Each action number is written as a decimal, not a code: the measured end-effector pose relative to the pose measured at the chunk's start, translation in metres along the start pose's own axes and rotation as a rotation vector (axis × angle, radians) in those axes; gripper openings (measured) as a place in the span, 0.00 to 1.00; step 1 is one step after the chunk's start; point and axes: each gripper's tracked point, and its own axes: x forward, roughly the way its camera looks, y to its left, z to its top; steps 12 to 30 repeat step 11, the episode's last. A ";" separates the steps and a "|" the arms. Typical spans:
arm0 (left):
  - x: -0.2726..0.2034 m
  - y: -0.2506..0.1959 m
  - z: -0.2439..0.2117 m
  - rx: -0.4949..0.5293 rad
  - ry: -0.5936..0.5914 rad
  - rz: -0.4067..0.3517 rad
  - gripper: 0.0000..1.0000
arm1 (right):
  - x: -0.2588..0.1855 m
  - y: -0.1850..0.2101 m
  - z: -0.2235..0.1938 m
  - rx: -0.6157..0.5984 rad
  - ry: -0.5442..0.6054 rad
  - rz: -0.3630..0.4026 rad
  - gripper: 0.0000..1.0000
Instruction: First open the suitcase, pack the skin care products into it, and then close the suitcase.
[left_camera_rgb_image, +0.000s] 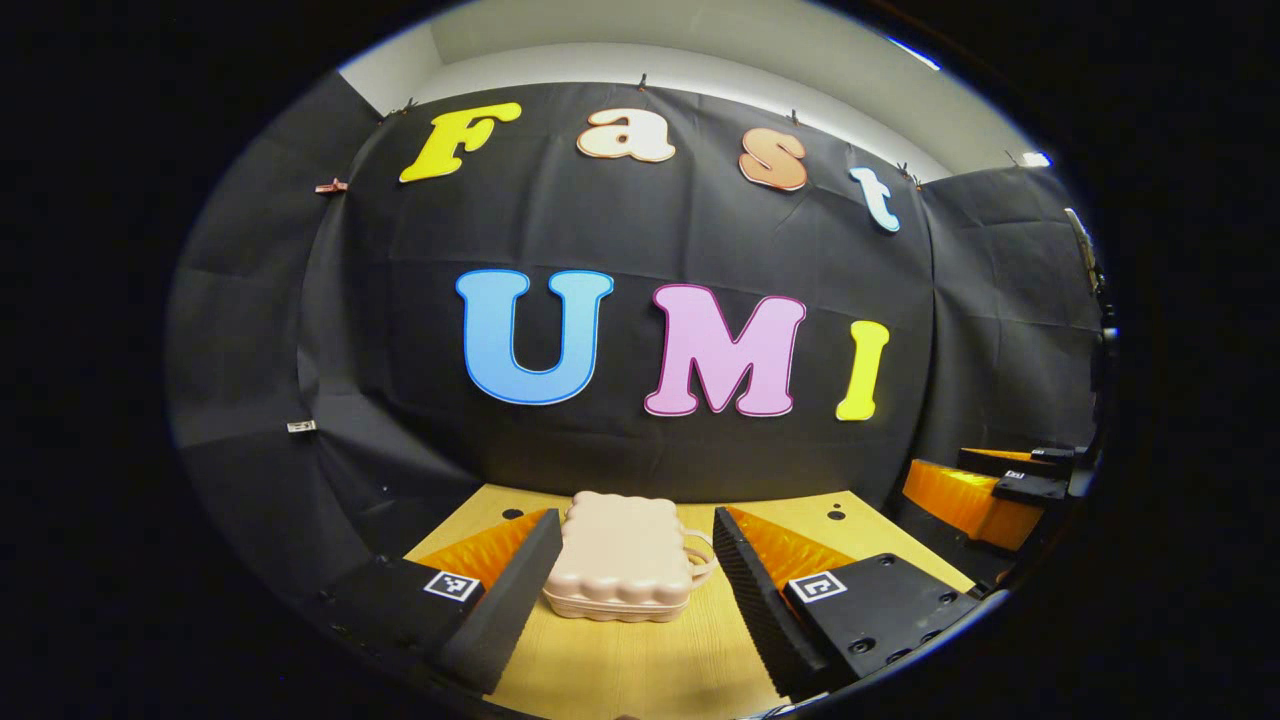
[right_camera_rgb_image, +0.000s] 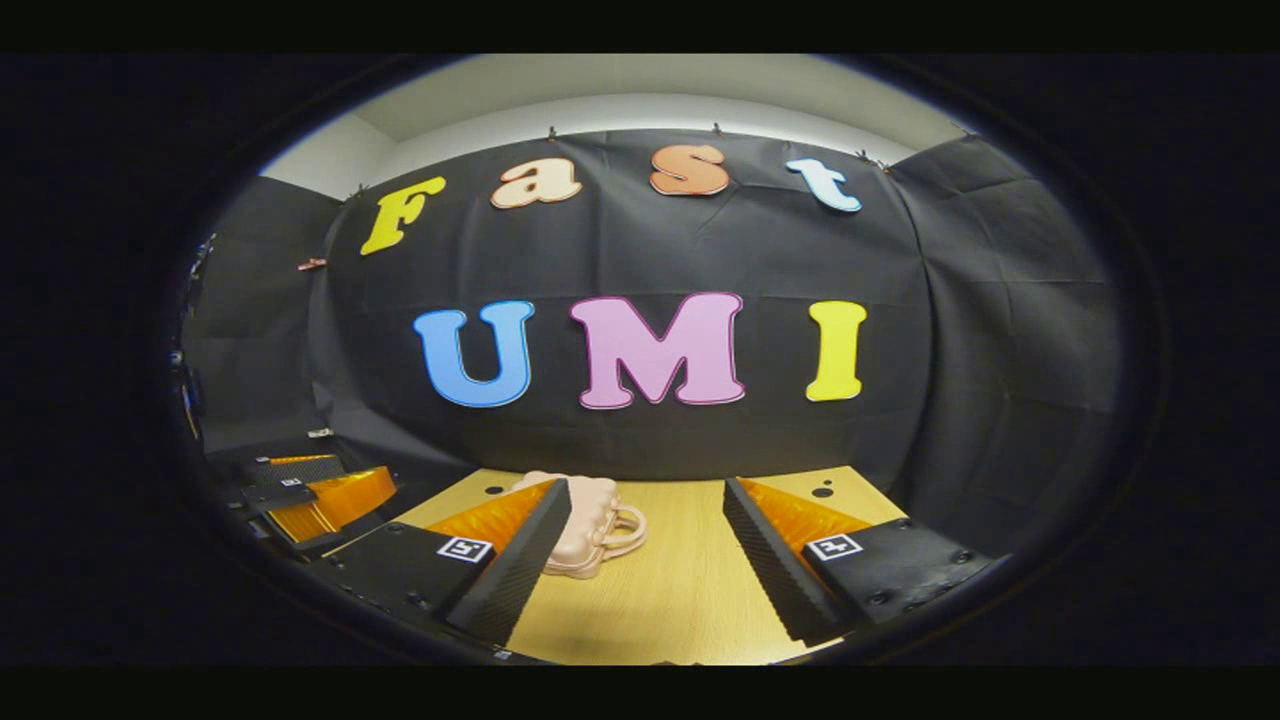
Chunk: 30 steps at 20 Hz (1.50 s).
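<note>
In the left gripper view, the left gripper (left_camera_rgb_image: 632, 585) has its two fingers spread wide, holding nothing. Between the fingers, and farther out on the wooden table (left_camera_rgb_image: 640, 665), lies the suitcase (left_camera_rgb_image: 622, 568): a small, pale pink case with a scalloped edge, lying flat with its lid down. The inner faces of both fingers stand just beside the suitcase's two sides, and whether they touch it cannot be told. The suitcase's handle (left_camera_rgb_image: 700, 560) sticks out on the side nearer this gripper's right finger. Well to the right of the suitcase, at the edge of this view, the right gripper (left_camera_rgb_image: 1005, 485) shows from the side.

In the right gripper view, the right gripper's (right_camera_rgb_image: 640, 555) own fingers are likewise spread apart and empty, over bare tabletop (right_camera_rgb_image: 660, 590). The suitcase (right_camera_rgb_image: 585, 530) lies partly behind its left finger, closed, with its looped handle (right_camera_rgb_image: 625, 530) pointing into the gap between the fingers. Left of the suitcase, off the table's edge, the left gripper (right_camera_rgb_image: 310, 495) is seen from the side. Beyond the suitcase, the table ends at the black cloth wall (right_camera_rgb_image: 640, 430) of the booth.
</note>
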 end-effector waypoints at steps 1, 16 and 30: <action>0.002 0.003 -0.002 -0.001 0.002 0.001 0.96 | 0.001 0.000 0.001 -0.002 -0.002 -0.004 0.98; 0.004 0.015 -0.008 -0.047 0.019 0.007 0.96 | -0.002 0.006 -0.004 -0.016 0.010 0.003 0.98; 0.004 0.015 -0.008 -0.047 0.019 0.007 0.96 | -0.002 0.006 -0.004 -0.016 0.010 0.003 0.98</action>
